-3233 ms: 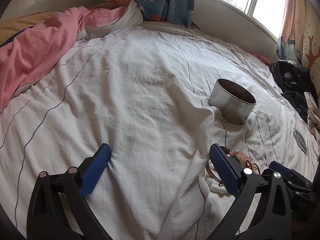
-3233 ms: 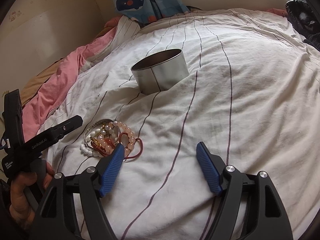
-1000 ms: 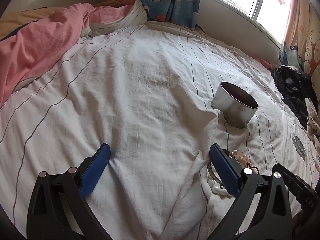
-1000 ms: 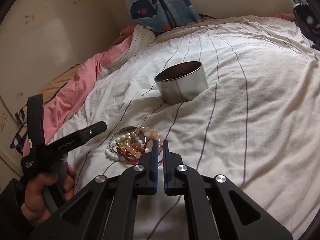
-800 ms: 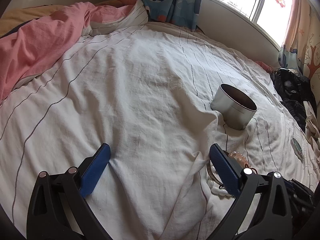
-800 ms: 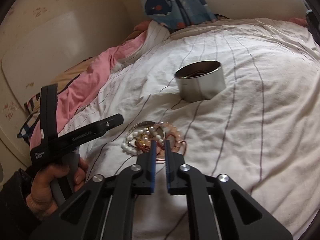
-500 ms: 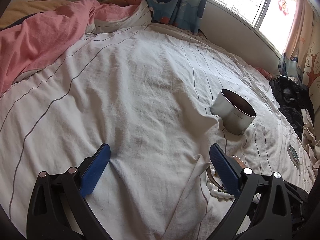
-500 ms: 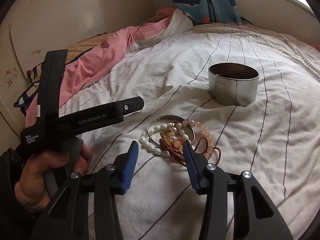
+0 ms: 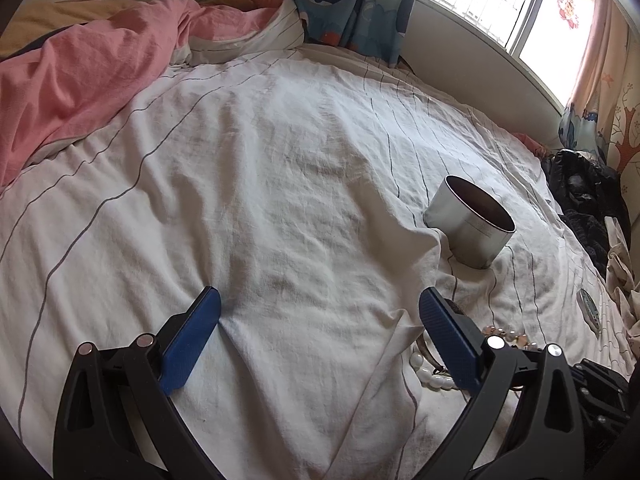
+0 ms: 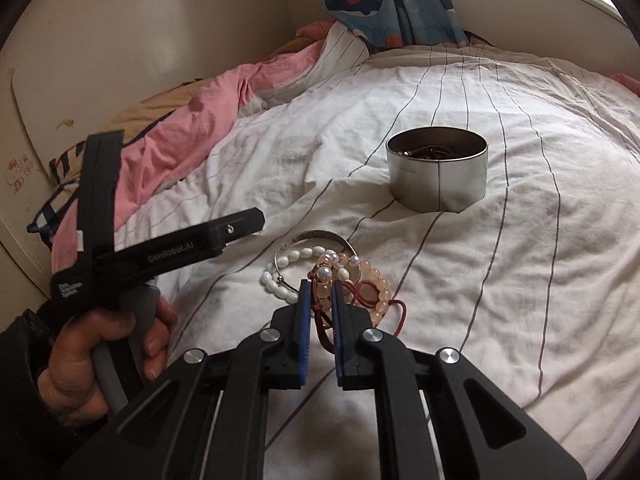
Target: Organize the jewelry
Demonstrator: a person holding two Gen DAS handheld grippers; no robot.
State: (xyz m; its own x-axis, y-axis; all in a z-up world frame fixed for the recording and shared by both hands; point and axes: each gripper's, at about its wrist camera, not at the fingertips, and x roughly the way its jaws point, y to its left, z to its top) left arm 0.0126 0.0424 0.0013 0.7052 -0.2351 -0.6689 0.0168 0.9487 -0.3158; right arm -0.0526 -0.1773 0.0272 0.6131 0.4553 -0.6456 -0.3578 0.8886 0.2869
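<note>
A striped white sheet (image 10: 500, 280) covers the bed, with a pink quilt (image 9: 80, 68) bunched at its far side. A steel tin (image 10: 438, 168) stands upright on the sheet, well apart from the jewelry pile (image 10: 332, 276), which lies just before the right gripper (image 10: 319, 292). Its jaws are closing, and a red-brown cord (image 10: 322, 330) from the pile is caught between them. The left gripper (image 9: 320, 312) is held wide open over bare sheet, nothing between its fingers.

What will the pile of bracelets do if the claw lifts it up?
The bracelets are probably floppy: loose bead strings and red cords tangled together, so several may dangle up together. The right claw is closing on strands. The silver bangle looks stiff.
</note>
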